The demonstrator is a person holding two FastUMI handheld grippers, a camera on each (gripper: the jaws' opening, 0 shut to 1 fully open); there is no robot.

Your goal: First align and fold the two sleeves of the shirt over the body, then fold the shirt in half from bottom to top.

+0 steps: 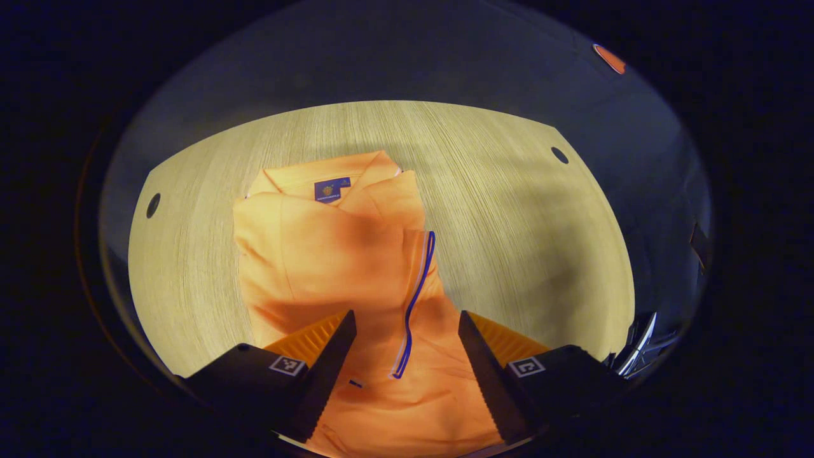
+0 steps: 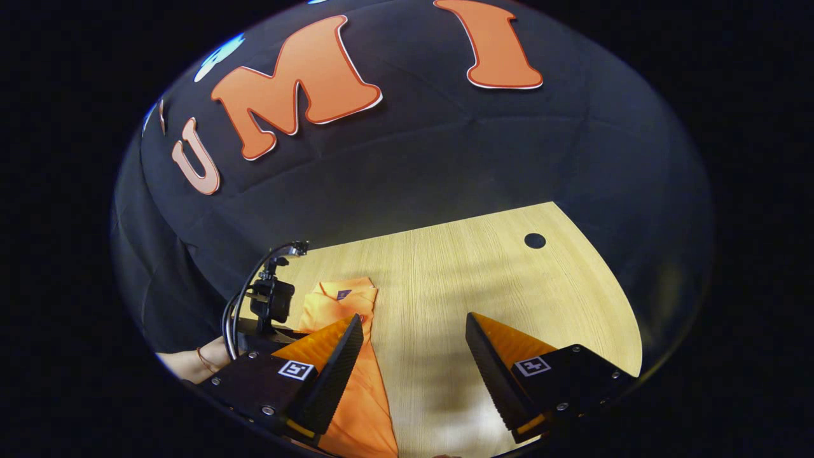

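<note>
Orange fabric sits right under the left claw [image 1: 407, 356], fingers spread wide, gripping nothing. One shirt [image 1: 337, 267] on the counter [image 1: 509, 203], collar at the far end, one blue-trimmed sleeve [image 1: 416, 299] folded across the body. Right claw [image 2: 413, 356] also spread, hovering over bare wood just beside the shirt's edge. Two round holes [image 1: 559, 155] mark the counter; plenty of open wood on the right.

Right gripper [image 2: 413, 327] gapes over table [image 2: 483, 273] beside shirt [image 2: 356, 388].
</note>
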